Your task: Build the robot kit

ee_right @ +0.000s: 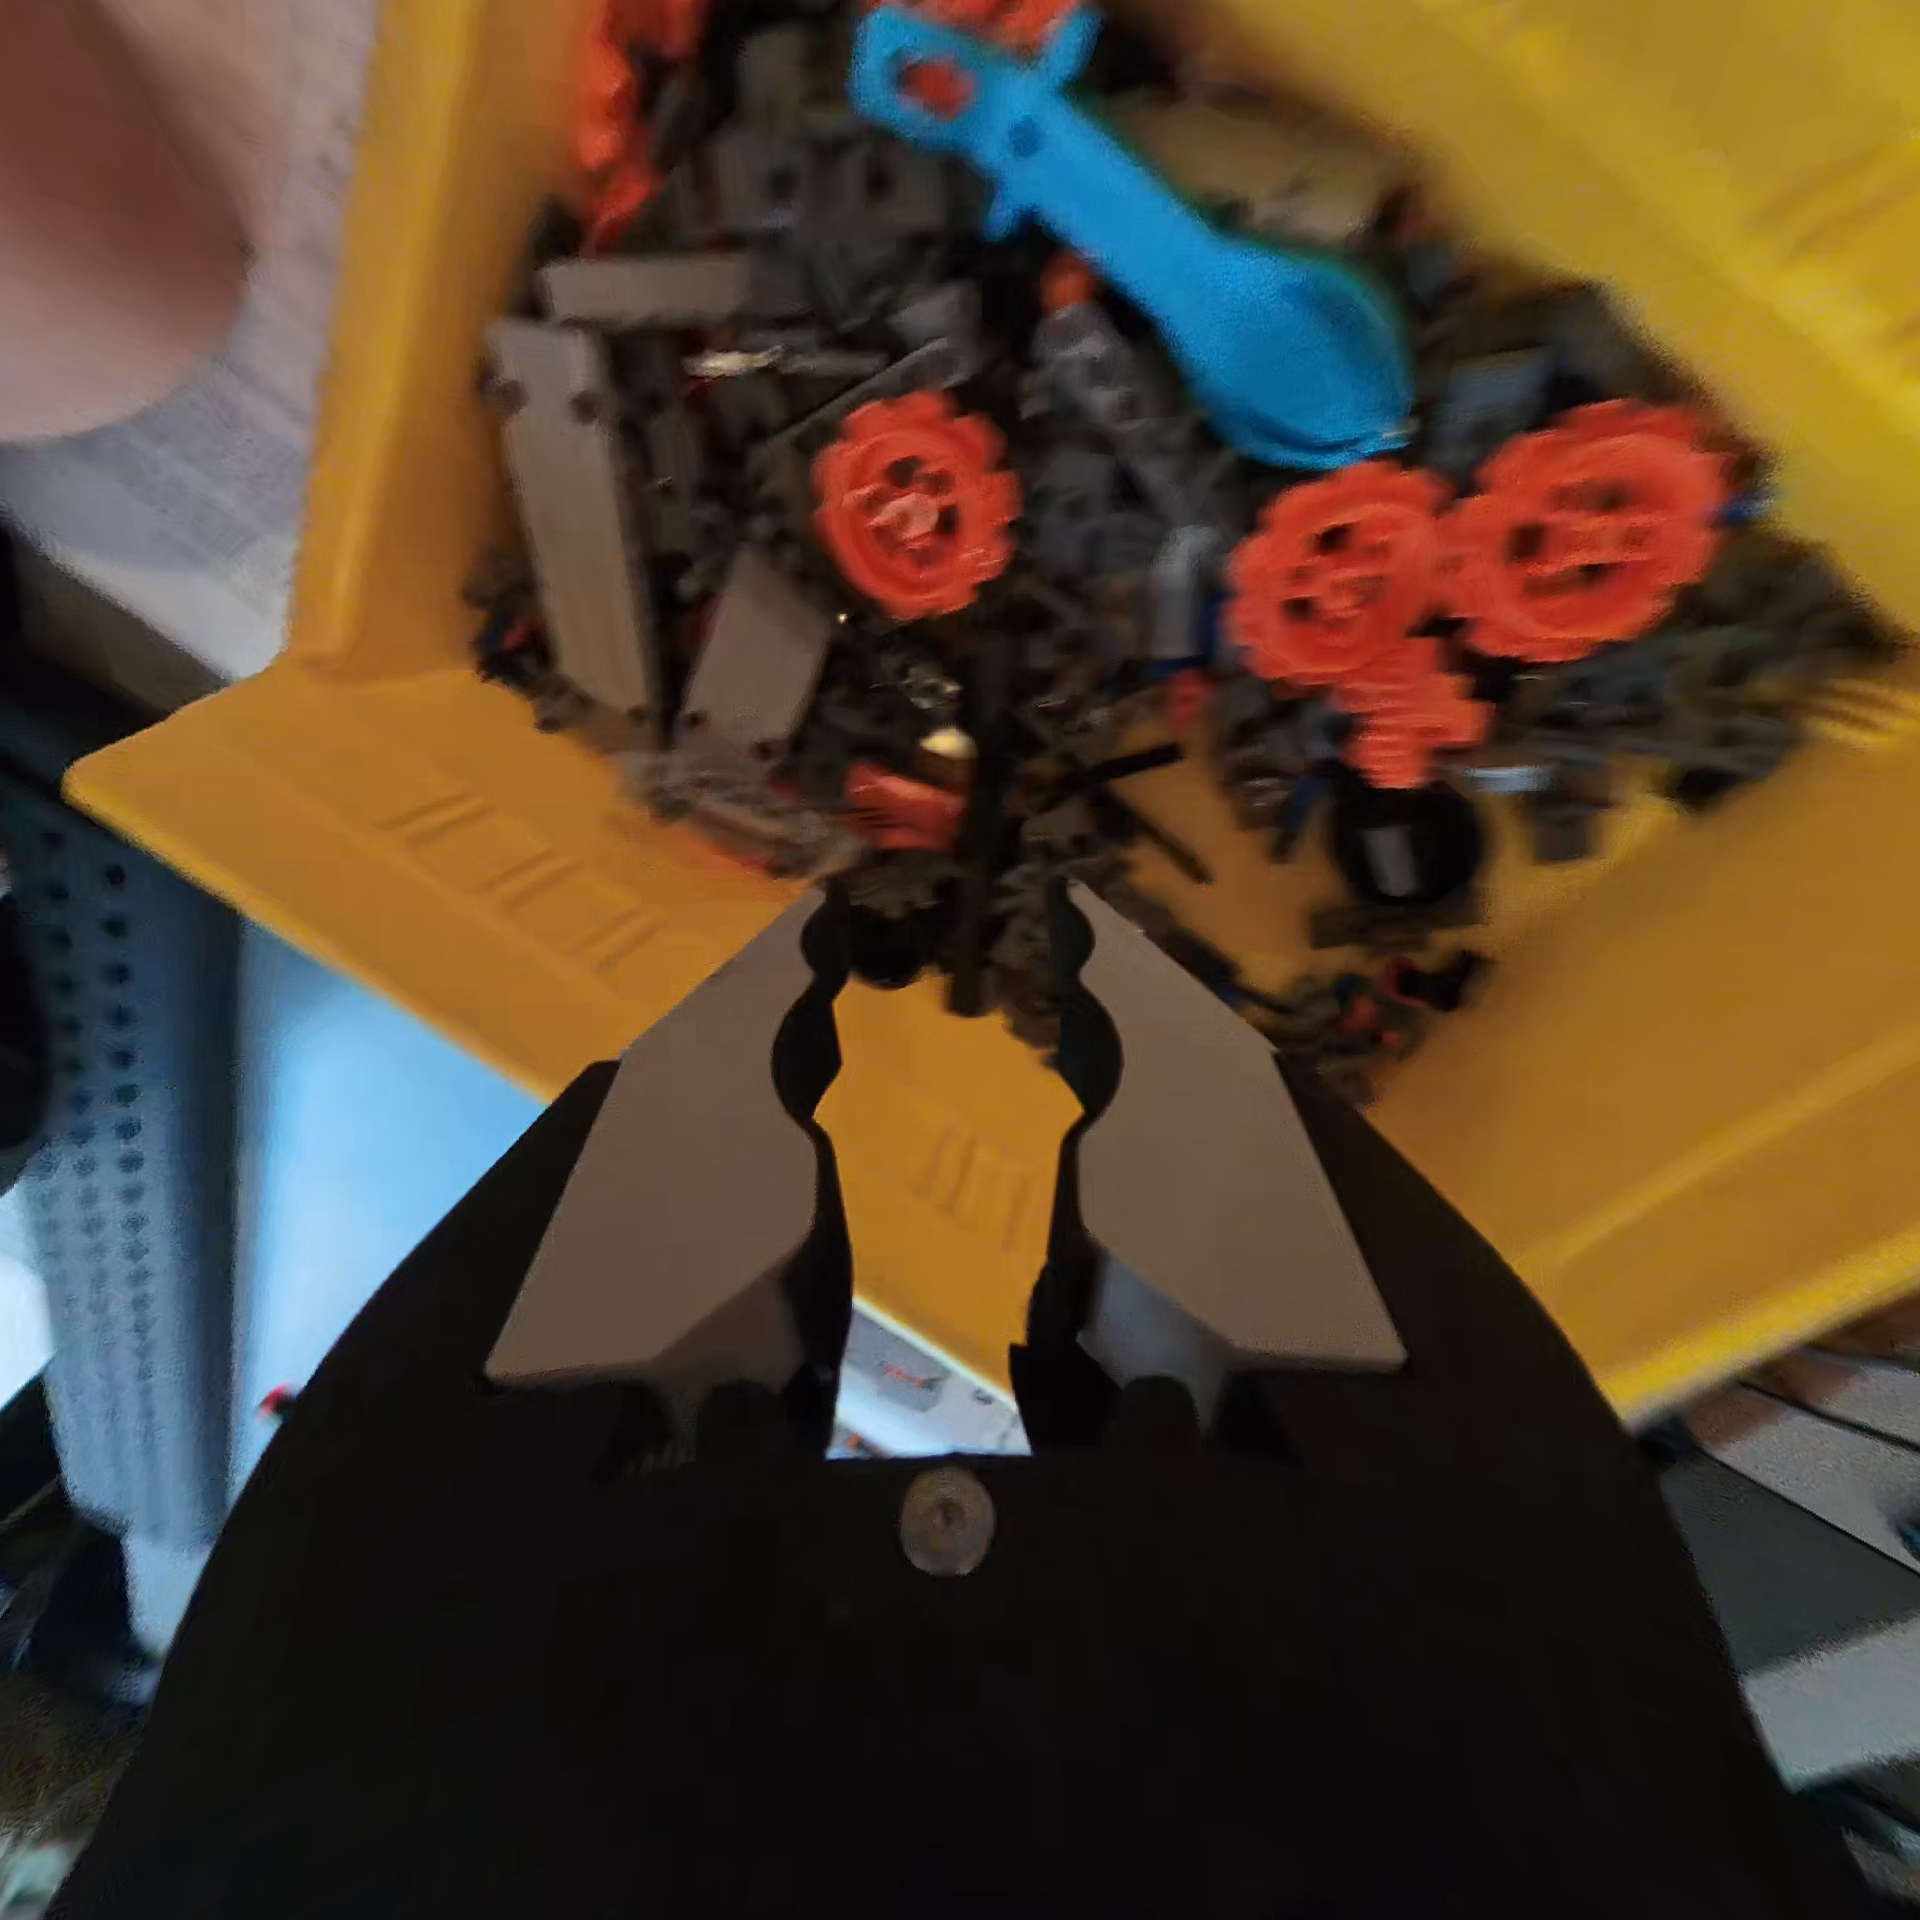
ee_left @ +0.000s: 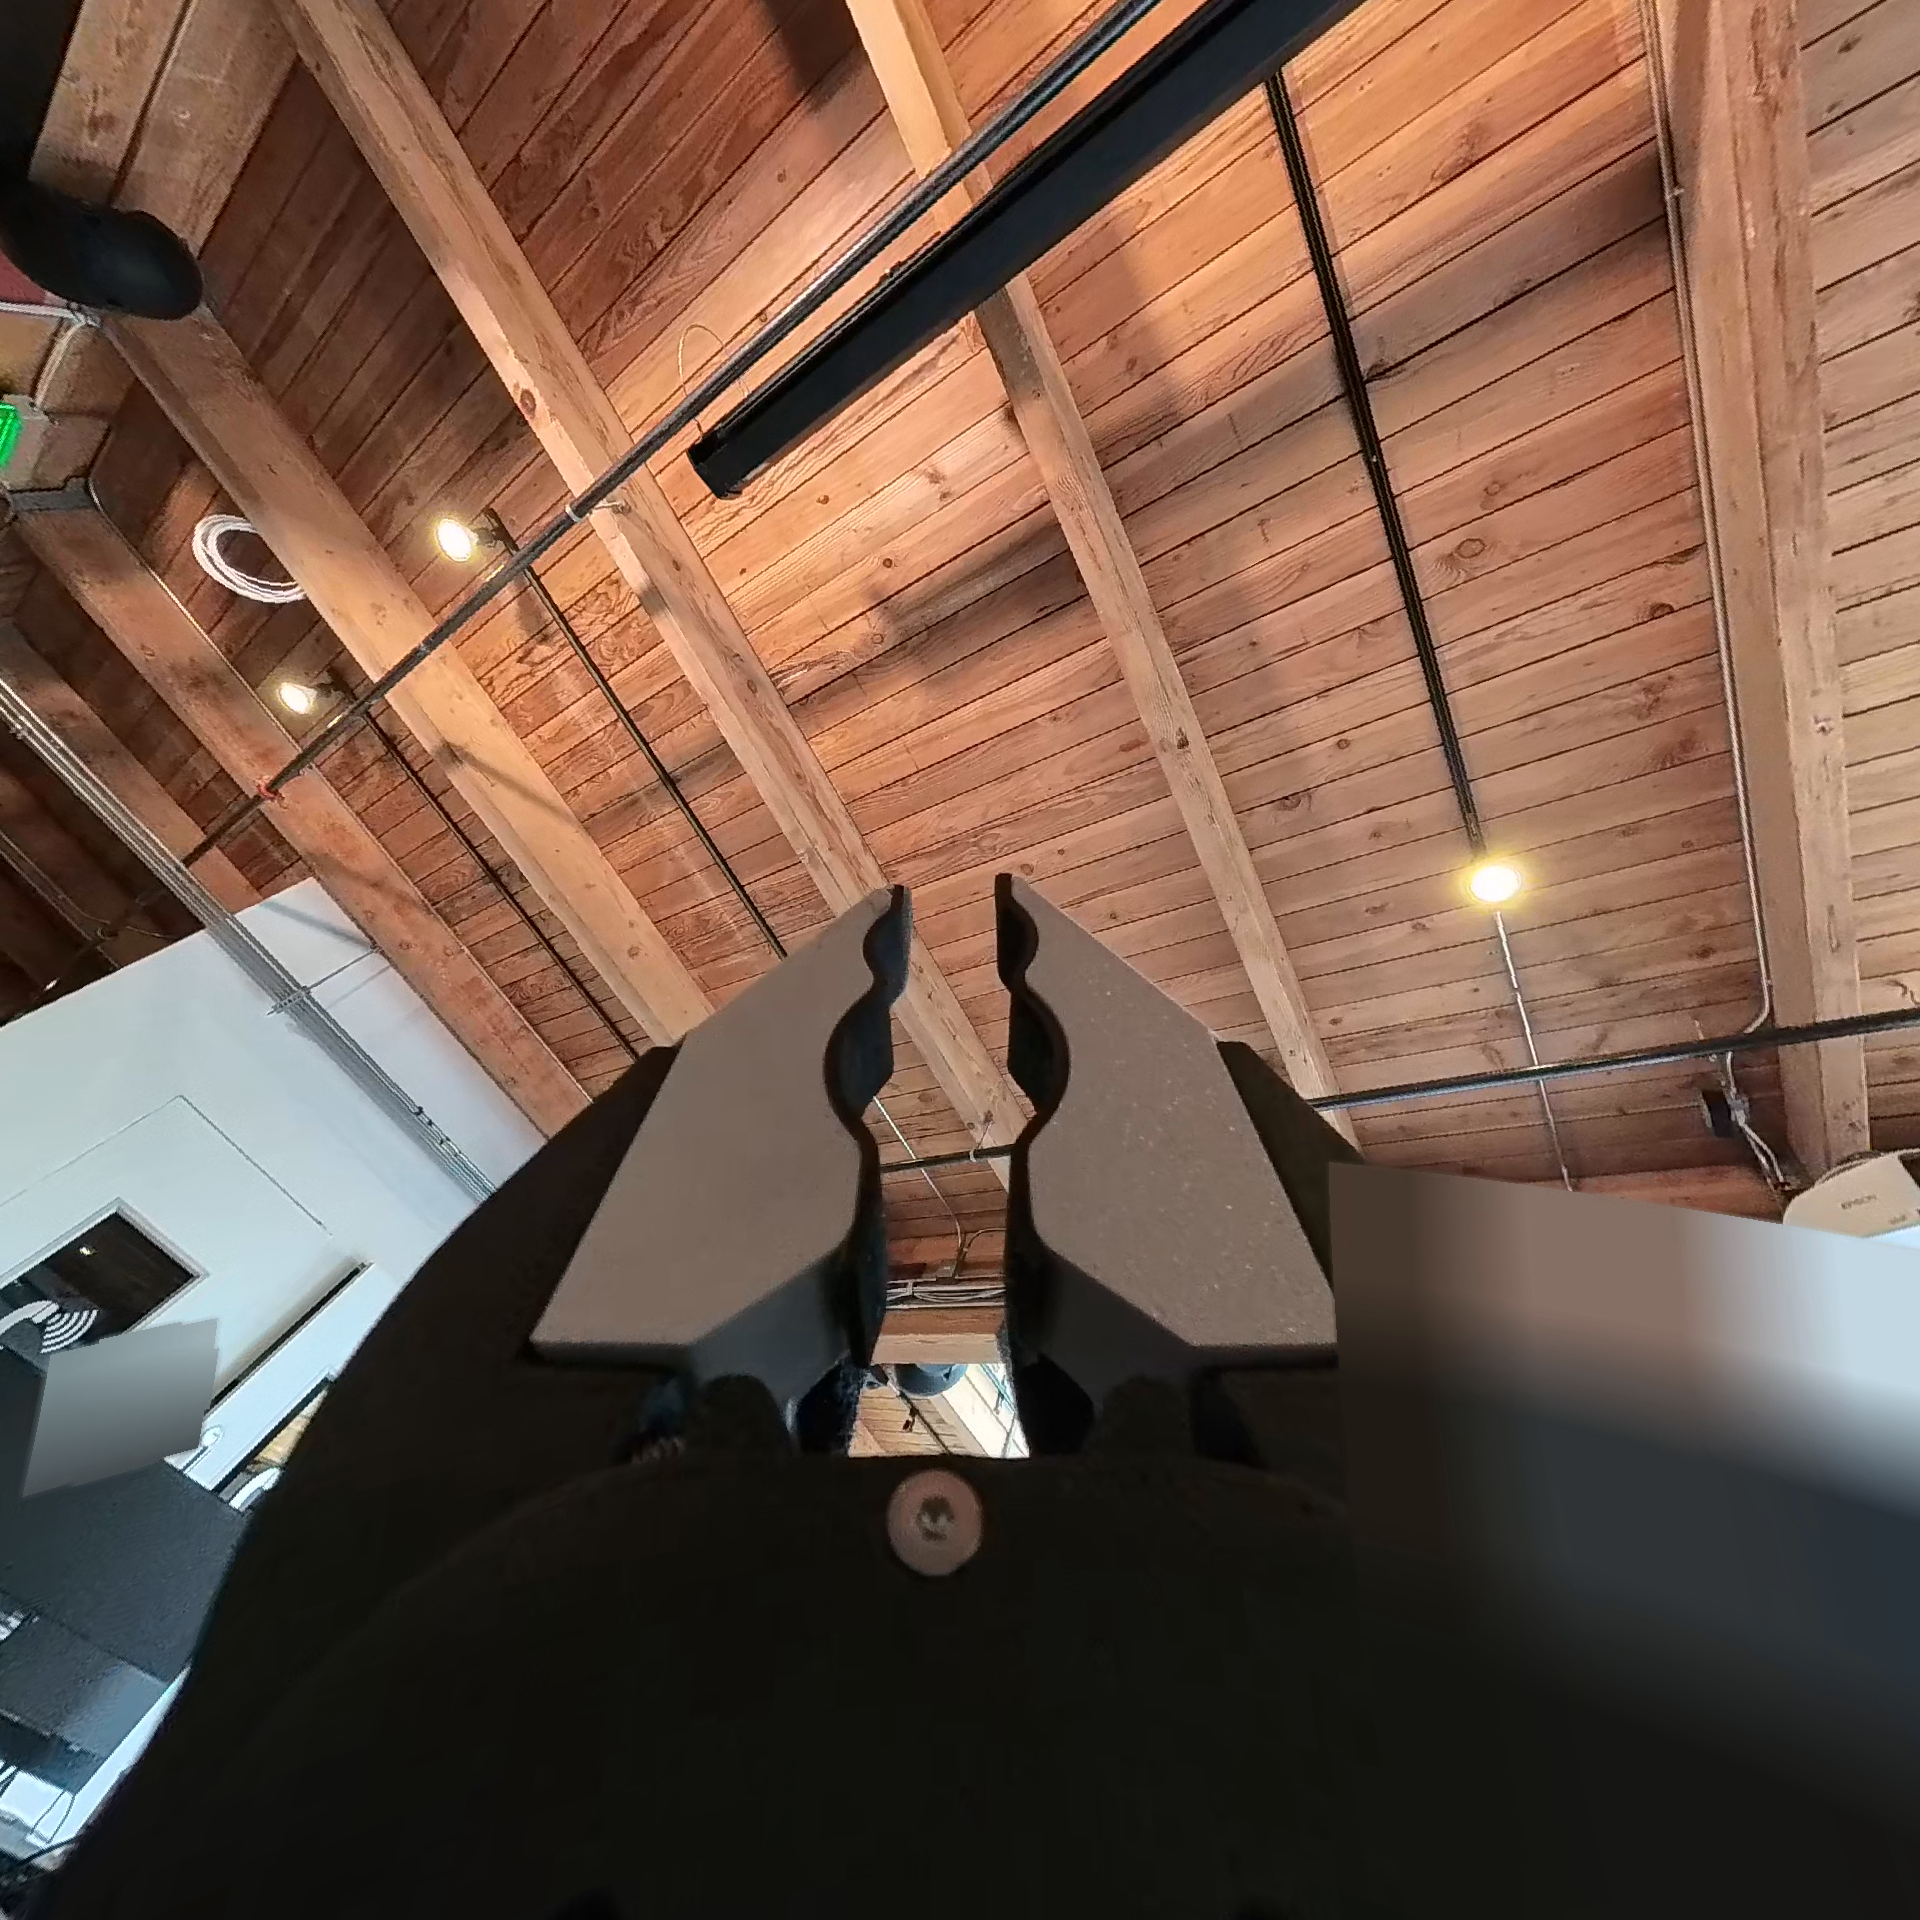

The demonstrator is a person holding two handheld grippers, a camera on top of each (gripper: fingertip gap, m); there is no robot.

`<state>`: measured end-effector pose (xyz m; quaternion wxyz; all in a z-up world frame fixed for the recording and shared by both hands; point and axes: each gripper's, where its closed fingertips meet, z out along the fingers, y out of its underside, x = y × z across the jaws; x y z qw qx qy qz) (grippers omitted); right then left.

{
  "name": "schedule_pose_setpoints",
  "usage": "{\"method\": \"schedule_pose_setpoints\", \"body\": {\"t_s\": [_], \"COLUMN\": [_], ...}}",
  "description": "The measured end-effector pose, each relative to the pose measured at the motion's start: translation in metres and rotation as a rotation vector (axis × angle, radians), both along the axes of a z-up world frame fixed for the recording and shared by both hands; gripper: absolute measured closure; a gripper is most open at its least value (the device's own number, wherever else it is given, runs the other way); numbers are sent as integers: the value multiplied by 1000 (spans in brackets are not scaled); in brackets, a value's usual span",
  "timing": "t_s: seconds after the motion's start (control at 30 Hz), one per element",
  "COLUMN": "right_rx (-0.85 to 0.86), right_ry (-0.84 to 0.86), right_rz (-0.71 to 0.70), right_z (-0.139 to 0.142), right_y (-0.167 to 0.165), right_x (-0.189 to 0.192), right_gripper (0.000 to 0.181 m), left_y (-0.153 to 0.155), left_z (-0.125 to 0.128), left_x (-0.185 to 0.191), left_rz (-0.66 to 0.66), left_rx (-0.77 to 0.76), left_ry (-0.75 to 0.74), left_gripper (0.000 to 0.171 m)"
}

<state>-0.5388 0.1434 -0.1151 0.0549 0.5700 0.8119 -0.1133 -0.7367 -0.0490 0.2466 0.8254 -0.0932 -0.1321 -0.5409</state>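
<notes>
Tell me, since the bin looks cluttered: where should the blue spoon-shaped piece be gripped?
Probably across the narrow neck of the blue spoon-shaped piece, coming from above: it lies flat atop the pile in the yellow bin, and the neck is slimmer than its broad end.

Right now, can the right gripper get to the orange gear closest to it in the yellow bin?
Probably yes. The right gripper is open and points into the yellow bin, with nothing covering the orange gear, which lies on top of the grey and black parts. The picture is blurred, so the gap is hard to judge.

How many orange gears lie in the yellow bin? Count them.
3 clear: one gear mid-pile, two touching at right. A blurred orange toothed piece sits below them; others may be buried.
</notes>
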Motion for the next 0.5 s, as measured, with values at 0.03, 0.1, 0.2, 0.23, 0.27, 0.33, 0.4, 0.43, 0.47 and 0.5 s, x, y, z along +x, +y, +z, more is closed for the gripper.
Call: {"method": "schedule_pose_setpoints", "body": {"t_s": [0.03, 0.1, 0.2, 0.23, 0.27, 0.33, 0.4, 0.43, 0.47, 0.5], "right_rx": [47, 158, 215, 242, 267, 271, 303, 357, 367, 386], "right_ry": [42, 129, 123, 91, 67, 33, 5, 1, 1, -9], "right_rz": [-31, -99, -146, -146, -139, -156, -175, -140, -115, -100], "right_z": [2, 0, -23, -33, -41, -55, -63, -62, -61, -61], "right_y": [15, 48, 71, 76, 79, 77, 76, 81, 80, 82], "right_x": [-10, -33, -48, -48, -47, -48, -47, -45, -45, -43], "right_gripper": [141, 125, 95, 88, 86, 87, 95, 113, 130, 141], "left_y": [0, 0, 2, 2, 2, 2, 2, 2, 1, 1], "left_z": [0, 0, 0, 0, 0, 0, 0, 0, 0, 0], "left_x": [0, 0, 1, 0, 0, 0, 0, 0, 0, 0], "left_rz": [1, 1, -3, -4, -5, -5, -4, -5, -6, -6], "left_rx": [0, -1, -3, -3, -4, -3, -3, -2, -1, 0], "left_ry": [0, -1, 1, 1, 1, 0, -1, -2, -2, -1], "left_gripper": [158, 158, 158, 158, 158, 158, 158, 158, 158, 158]}}
